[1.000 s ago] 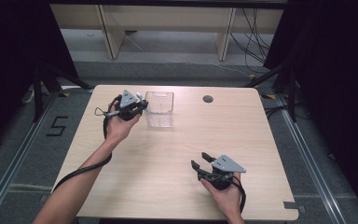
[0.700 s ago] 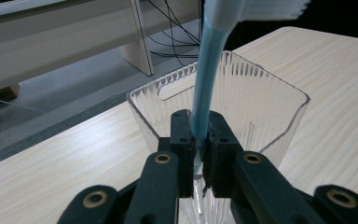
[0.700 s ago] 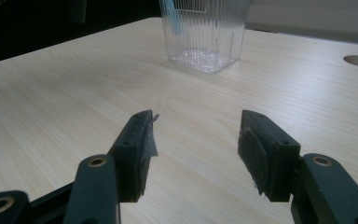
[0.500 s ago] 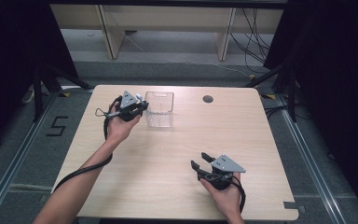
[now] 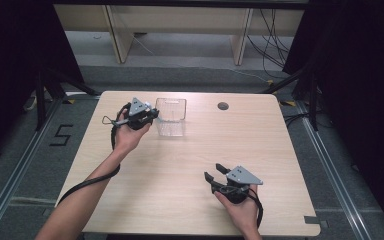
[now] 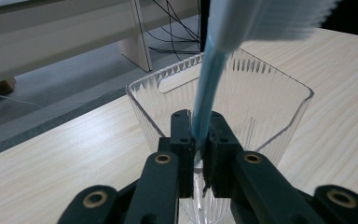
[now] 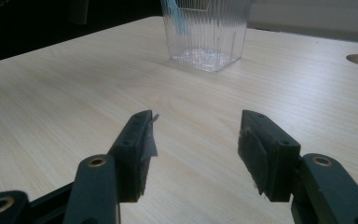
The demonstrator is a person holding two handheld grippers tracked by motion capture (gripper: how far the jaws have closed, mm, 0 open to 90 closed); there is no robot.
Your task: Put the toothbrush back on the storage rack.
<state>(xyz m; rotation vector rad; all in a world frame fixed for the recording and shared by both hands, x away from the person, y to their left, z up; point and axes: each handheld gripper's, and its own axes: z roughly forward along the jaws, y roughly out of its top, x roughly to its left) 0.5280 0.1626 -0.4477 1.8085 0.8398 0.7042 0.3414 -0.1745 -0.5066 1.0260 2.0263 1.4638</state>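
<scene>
While gripped by a hand at the far left side of the table [image 5: 180, 165], left gripper [image 5: 151, 116] pinched tight on a light blue toothbrush [image 6: 208, 93]. Seen from the left gripper view: jaws squeezed together on the thin blue handle, with the pale bristle head sticking up and away above them. Just past those jaws, a clear ribbed plastic cup [image 5: 171, 116], open at the top, with a slot handle cut in its far wall. Cup right against the gripper's tips, sitting upright on the wood. Farther right, beyond the cup, a small round hole [image 5: 223, 106] in the tabletop. Down at the near right, right gripper [image 5: 216, 172] held low over bare wood, jaws spread wide with nothing between them. Far ahead of those jaws, the same cup, well apart from them.
</scene>
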